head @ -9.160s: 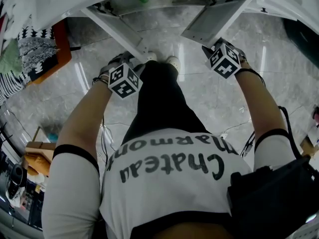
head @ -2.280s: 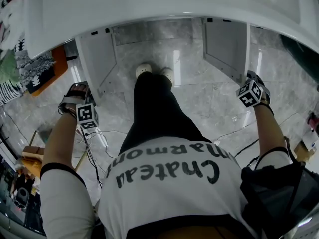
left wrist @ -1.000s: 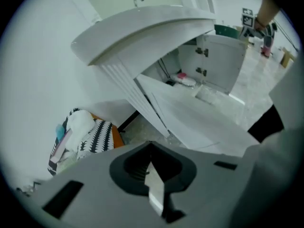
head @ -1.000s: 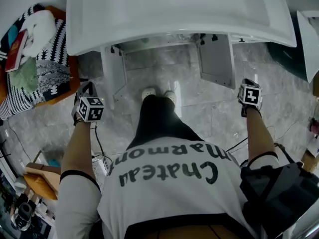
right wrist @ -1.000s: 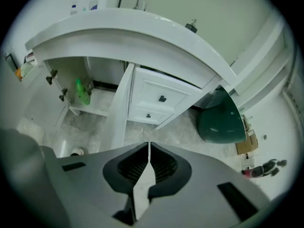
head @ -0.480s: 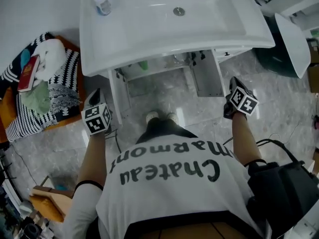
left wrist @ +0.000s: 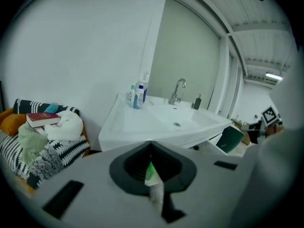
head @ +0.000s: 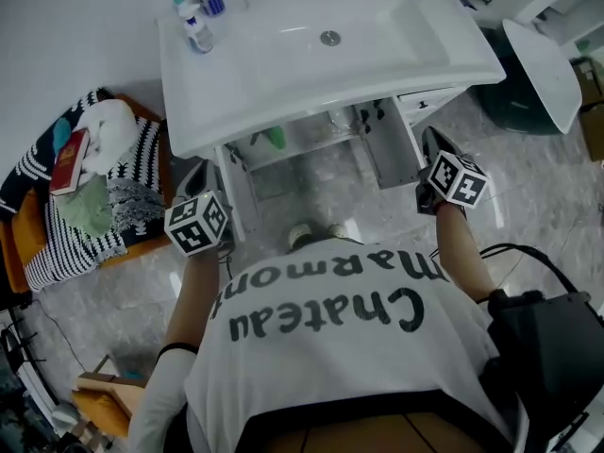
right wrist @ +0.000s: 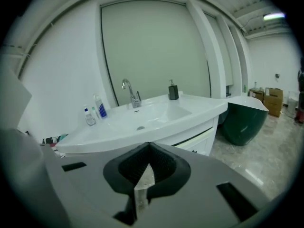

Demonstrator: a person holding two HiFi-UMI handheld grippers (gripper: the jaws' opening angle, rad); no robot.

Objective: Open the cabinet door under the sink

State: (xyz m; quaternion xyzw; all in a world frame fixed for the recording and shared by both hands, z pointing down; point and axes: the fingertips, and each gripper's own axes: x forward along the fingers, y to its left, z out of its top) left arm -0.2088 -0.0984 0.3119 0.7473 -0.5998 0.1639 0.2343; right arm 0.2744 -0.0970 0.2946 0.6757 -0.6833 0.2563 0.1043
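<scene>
Two doors: both doors of the cabinet (head: 311,140) under the sink (head: 396,64) stand swung outward, and the inside is open to view.
Left door: the left door (head: 229,194) shows almost edge-on, just inward of the left tongs (left wrist: 151,152), near them but not touching.
Right door: the right door (head: 390,144) shows its inner face, just inward of the right tongs (right wrist: 149,151), also apart from them.
Left tongs: pressed together with nothing pinched, held up facing the sink, clear of the cabinet.
Right tongs: likewise pressed together on nothing, held up on the other side of the sink.
Weight: each door looks like a thin, flat panel, so probably light and easy to swing on its hinged side.
Stiffness: rigid, by the look of it; it should turn as one piece without flexing.
Surface: smooth, glossy white, likely slippery under hard pads.
Where to hold: the free vertical edge, farthest from the hinged side, gives the most leverage. Whether there is a handle I cannot tell.
Task state: judging from the doors, the opening looks done.
Risk: a door pushed past its stop could strain the hinged side.
</scene>
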